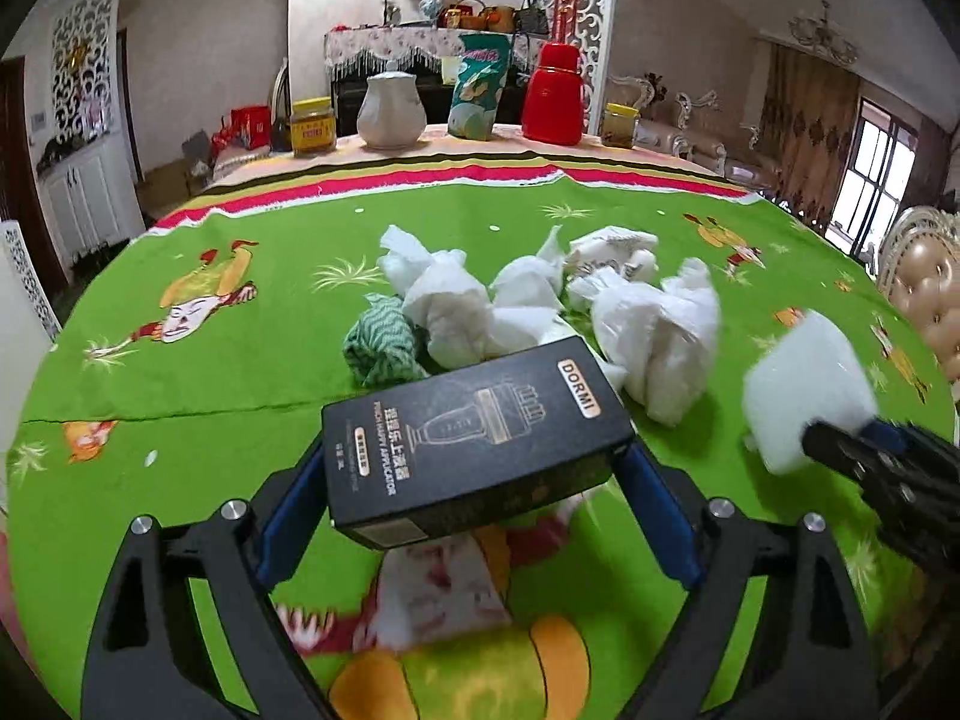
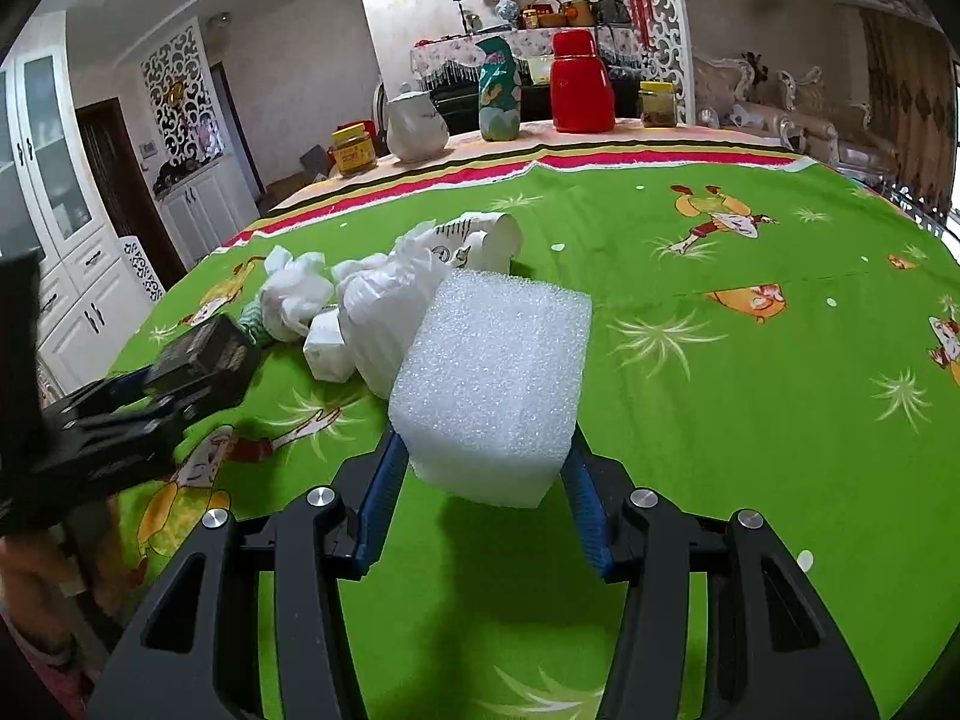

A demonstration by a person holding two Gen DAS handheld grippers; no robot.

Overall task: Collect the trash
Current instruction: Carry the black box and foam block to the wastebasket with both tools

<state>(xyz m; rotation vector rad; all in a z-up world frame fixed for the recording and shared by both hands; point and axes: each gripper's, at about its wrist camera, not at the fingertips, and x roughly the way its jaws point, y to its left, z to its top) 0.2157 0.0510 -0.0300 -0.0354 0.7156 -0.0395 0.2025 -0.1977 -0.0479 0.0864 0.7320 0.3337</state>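
My left tongs (image 1: pixel 474 468) grip the stiff black cardboard box (image 1: pixel 474 444) by its long sides, just above the desk (image 1: pixel 180 378). My right tongs (image 2: pixel 480 468) pinch the white foam block (image 2: pixel 492 384); it looks light and squashy, so I'd squeeze gently. Crumpled white tissues (image 1: pixel 456 306) lie heaped ahead, likely weightless.

Black DORMI box (image 1: pixel 477 447), held tilted above the green cloth; white foam block (image 2: pixel 492 390), likewise lifted. Beyond them: heap of crumpled white tissues (image 1: pixel 528 300), green-striped rag (image 1: pixel 381 345) at left, crushed paper cup (image 2: pixel 480 240) farthest.
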